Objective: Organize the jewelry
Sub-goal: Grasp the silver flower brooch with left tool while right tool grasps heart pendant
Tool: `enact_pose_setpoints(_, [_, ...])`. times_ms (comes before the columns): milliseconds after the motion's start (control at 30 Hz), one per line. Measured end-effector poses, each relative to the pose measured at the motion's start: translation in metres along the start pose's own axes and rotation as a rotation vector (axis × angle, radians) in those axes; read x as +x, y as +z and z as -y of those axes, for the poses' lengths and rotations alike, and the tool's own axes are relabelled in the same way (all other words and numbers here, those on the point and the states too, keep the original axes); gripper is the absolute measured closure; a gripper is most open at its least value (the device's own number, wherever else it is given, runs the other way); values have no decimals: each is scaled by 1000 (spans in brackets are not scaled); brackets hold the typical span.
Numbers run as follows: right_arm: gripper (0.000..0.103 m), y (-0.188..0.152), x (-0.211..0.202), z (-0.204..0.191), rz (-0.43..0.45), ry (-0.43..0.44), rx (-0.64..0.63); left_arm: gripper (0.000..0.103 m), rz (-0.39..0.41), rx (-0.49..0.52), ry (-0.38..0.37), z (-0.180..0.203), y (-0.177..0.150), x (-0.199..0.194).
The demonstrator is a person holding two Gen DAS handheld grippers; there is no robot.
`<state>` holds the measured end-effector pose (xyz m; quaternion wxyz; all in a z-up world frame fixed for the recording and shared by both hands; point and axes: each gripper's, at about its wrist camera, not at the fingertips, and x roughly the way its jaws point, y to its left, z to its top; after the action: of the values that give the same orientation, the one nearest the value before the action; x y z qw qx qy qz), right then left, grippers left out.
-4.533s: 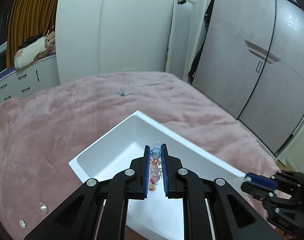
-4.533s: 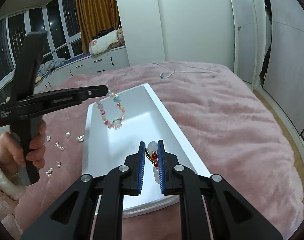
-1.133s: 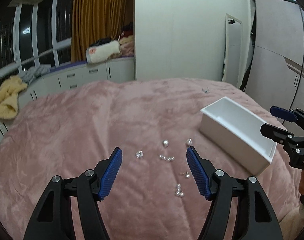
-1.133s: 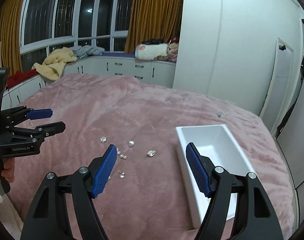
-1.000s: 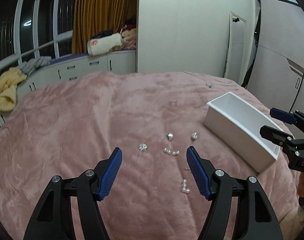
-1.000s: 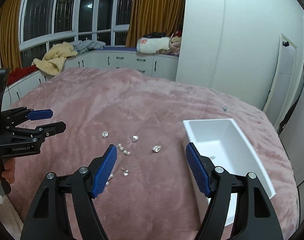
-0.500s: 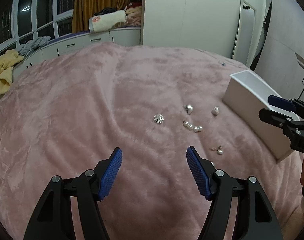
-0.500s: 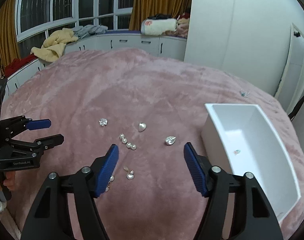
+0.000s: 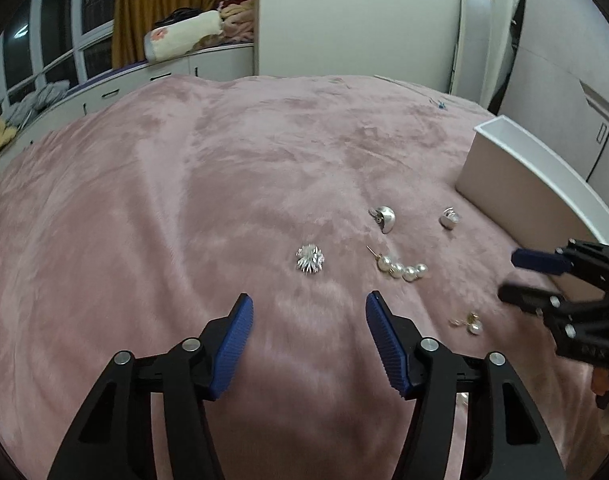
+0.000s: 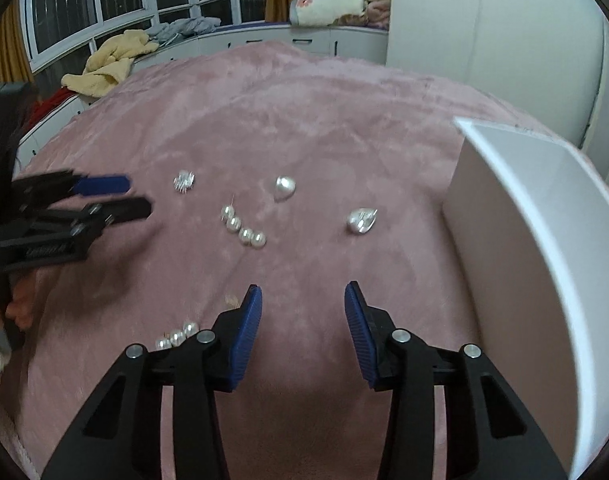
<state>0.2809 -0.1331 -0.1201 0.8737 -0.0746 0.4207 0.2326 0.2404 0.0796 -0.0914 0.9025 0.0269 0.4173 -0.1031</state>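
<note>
Left wrist view showed the left gripper (image 9: 309,312) tilted down toward the pink bed (image 9: 184,200), its jaws spread but closing on nothing, with the spiky silver brooch (image 9: 310,259) just ahead of the tips, probably the piece it was lining up on. Beside it lay a four-pearl earring (image 9: 402,269), two silver heart earrings (image 9: 384,218) and (image 9: 449,217), and a small pearl drop (image 9: 470,322) nearer the bed's right side. Loose pieces sat close to the white box (image 10: 544,240) (sensibly, since they likely belonged inside it). Right wrist view showed the right gripper (image 10: 303,312) angled down likewise, jaws apart and narrowing over bare blanket, a heart earring beyond them and the box wall just to its right.
</note>
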Motion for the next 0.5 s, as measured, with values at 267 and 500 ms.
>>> enact_pose_setpoints(267, [60, -12, 14, -16, -35, 78, -43, 46, -7, 29, -32, 7, 16, 33])
enact_pose_setpoints(500, [70, -15, 27, -25, -57, 76, -66, 77, -30, 7, -30, -1, 20, 50])
